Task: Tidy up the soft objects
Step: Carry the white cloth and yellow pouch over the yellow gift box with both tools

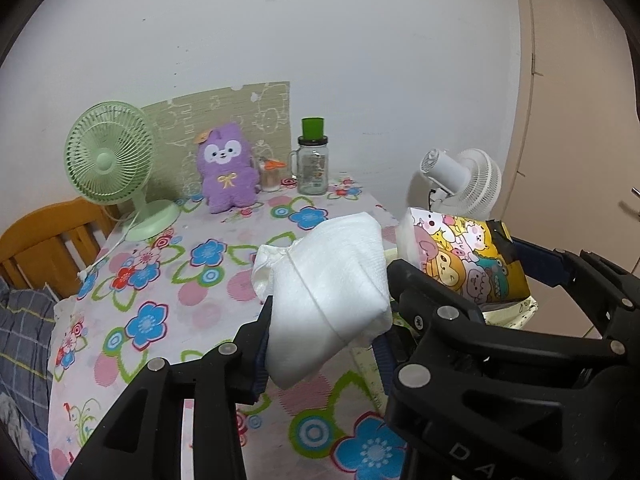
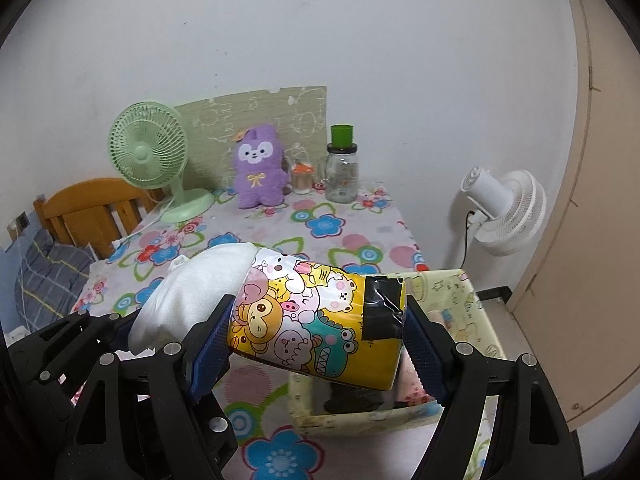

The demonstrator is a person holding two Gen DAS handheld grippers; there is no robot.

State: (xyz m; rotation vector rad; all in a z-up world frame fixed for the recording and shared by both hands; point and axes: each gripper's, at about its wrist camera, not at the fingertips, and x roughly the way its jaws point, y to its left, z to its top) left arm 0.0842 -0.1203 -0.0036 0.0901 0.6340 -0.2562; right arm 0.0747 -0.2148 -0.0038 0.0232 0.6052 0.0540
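Desk fan [image 2: 150,152] back left on bench [image 2: 352,248]; plush toy [image 2: 260,168] right of it, jar [image 2: 341,172] further right. Fabric box [image 2: 476,312] at bench's right front edge. Standing fan [image 2: 508,212] beyond, off bench.

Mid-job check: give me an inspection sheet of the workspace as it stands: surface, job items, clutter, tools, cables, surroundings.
Surface: table under a flower-print cloth.
Job's things: white soft cloth bundle in the left tool; cartoon-print yellow soft pack in the right tool; pale yellow fabric box below the pack, with items inside.
Clutter: purple plush toy, green desk fan, glass jar with green lid, small cup.
Grippers: left tool shut on the bundle; right tool shut on the pack.
Cables: white cord from the green fan; black cord from the white fan.
Surroundings: wooden headboard, plaid bedding.
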